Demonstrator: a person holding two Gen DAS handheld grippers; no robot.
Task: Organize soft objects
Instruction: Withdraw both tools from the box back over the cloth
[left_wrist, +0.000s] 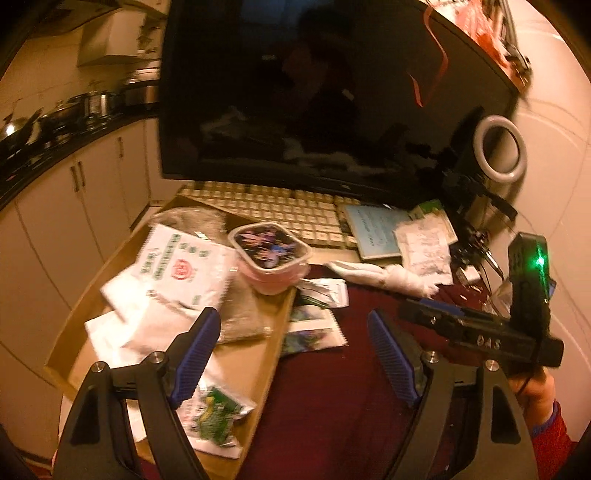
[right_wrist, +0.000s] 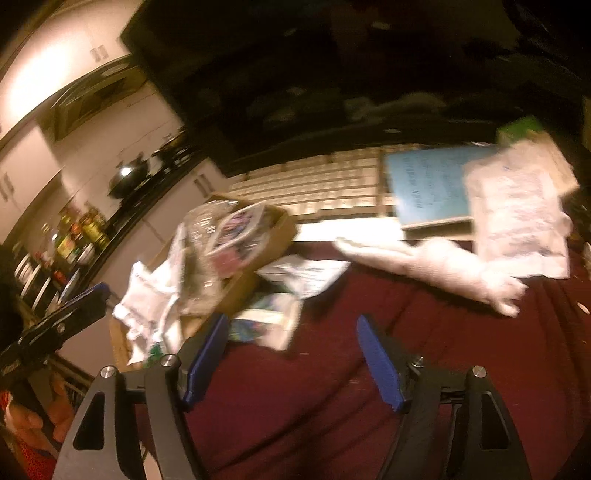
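A shallow cardboard box (left_wrist: 258, 373) on the left holds white soft packets (left_wrist: 177, 273), a pink tub (left_wrist: 271, 254) and a green-printed packet (left_wrist: 210, 413). Small printed packets (left_wrist: 314, 328) lie on the maroon cloth (left_wrist: 332, 406) beside the box. A white rolled cloth (left_wrist: 384, 275) lies farther right; it also shows in the right wrist view (right_wrist: 443, 269). My left gripper (left_wrist: 293, 325) is open and empty above the box's right edge. My right gripper (right_wrist: 291, 334) is open and empty over the maroon cloth (right_wrist: 332, 387), near the small packets (right_wrist: 269, 321). The box (right_wrist: 251, 280) is to its left.
A large dark monitor (left_wrist: 314, 92) stands behind a cream keyboard (left_wrist: 280, 210). A blue booklet (left_wrist: 373, 230) and a crinkled clear bag (left_wrist: 424, 247) lie at the right. A ring light (left_wrist: 498, 147) and stand are far right. Kitchen cabinets (left_wrist: 74, 206) are left.
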